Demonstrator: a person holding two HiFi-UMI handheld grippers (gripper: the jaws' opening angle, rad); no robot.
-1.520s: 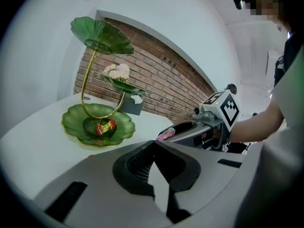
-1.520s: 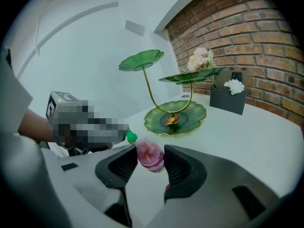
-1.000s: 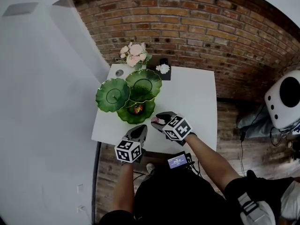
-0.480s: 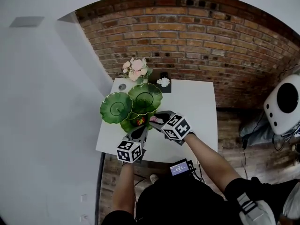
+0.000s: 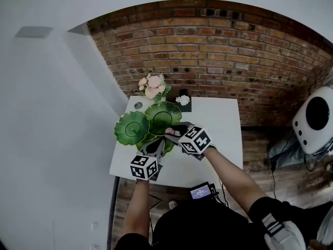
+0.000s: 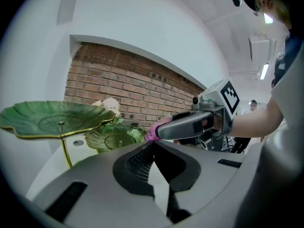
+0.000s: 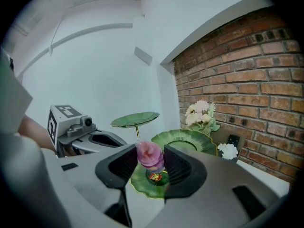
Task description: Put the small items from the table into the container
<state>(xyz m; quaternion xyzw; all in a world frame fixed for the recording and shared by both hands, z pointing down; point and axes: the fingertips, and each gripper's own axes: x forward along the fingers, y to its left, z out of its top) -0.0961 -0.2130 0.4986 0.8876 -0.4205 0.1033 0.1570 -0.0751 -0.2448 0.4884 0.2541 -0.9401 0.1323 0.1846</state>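
We noted both moved up-frame over the leaf dishes [image 5: 132, 128]; right gripper [image 7: 150, 160] pinched pink item [image 7: 149, 152], left gripper [image 6: 152, 146] pressed together.

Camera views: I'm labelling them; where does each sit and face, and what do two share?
Head view: on the head, steeply down at the table; forearms, left gripper and right gripper show.
Left gripper view: on the left gripper, along its shut jaws toward the brick wall; right forearm shows.
Right gripper view: on the right gripper, past its gripped pink item toward the leaf dishes; left arm shows.
Shared: both gripper views show the leaf dishes and the other gripper.
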